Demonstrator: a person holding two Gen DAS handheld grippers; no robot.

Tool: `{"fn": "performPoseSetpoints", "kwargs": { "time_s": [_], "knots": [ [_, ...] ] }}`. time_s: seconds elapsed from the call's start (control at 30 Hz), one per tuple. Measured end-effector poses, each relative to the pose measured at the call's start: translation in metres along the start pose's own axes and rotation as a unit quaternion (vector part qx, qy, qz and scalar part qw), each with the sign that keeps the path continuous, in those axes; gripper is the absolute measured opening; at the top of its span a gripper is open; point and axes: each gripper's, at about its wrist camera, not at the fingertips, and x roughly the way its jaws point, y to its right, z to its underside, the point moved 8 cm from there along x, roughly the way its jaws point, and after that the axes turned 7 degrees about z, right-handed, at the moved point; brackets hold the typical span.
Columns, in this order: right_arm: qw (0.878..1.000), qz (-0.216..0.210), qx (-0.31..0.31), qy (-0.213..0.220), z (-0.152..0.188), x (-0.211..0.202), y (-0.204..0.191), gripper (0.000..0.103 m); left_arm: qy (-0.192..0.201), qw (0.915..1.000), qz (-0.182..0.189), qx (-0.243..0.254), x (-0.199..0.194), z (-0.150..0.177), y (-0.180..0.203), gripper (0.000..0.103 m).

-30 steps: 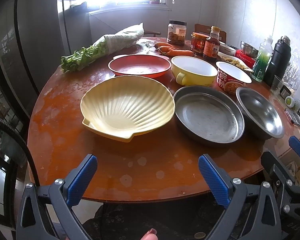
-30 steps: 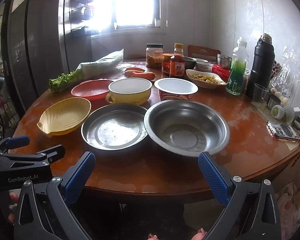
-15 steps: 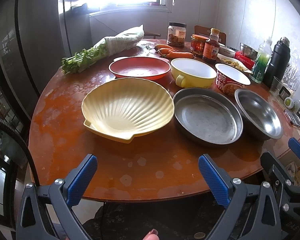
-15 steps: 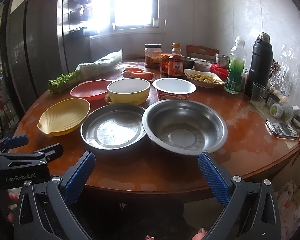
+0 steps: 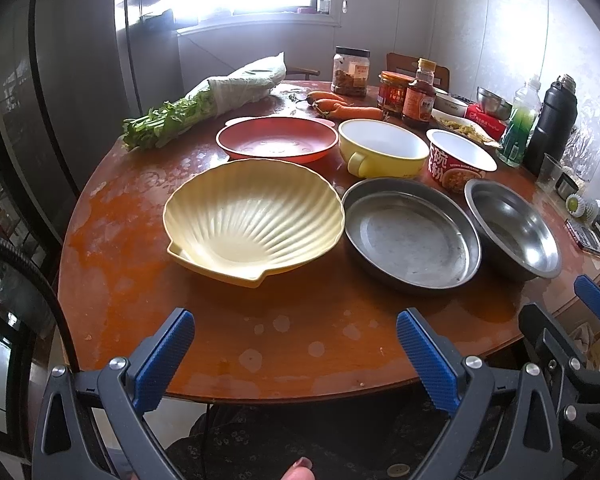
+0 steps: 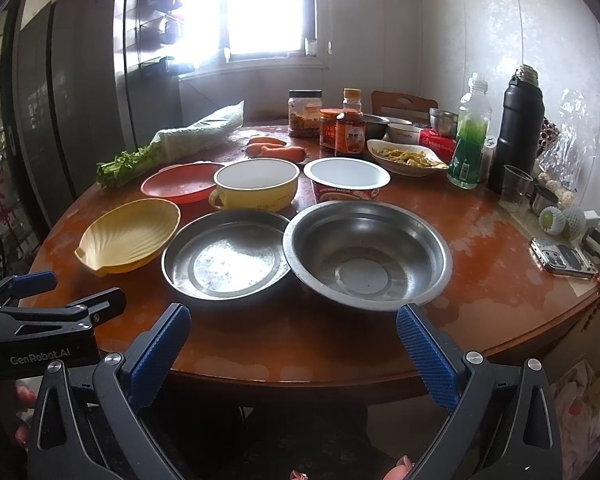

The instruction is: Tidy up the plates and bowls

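Both tools have edged nearer the desk (image 5: 260,344); jaws wide, empty. Left tool (image 5: 292,354) faces the shell dish (image 5: 256,216) dead ahead; right tool (image 6: 294,346) faces the steel bowl (image 6: 366,254).

In the left wrist view the shell dish (image 5: 256,218) and steel pan (image 5: 412,236) sit slightly higher in the frame than a second ago. In the right wrist view the steel bowl (image 6: 367,254) lies lower, nearer the fingers (image 6: 426,354).

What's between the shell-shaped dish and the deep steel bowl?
The flat steel pan sits between the shell dish and steel bowl; both wrist views show it.
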Motion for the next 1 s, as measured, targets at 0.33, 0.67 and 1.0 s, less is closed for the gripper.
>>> {"fn": "performPoseSetpoints", "kwargs": {
  "time_s": [0.33, 0.67, 1.0],
  "knots": [
    [1.000, -0.010, 0.003, 0.012, -0.007, -0.003, -0.003, 0.103, 0.003, 0.9999, -0.001, -0.011, -0.003, -0.006, -0.013, 0.102],
    [0.998, -0.046, -0.033, 0.029, -0.035, 0.007, -0.036, 0.103, 0.001, 0.9987, -0.026, -0.044, 0.000, -0.019, -0.055, 0.102],
    [0.995, -0.090, -0.050, 0.010, -0.067, 0.032, -0.082, 0.103, -0.018, 0.9976, -0.030, -0.060, 0.012, -0.036, -0.086, 0.102]
  ]
}}
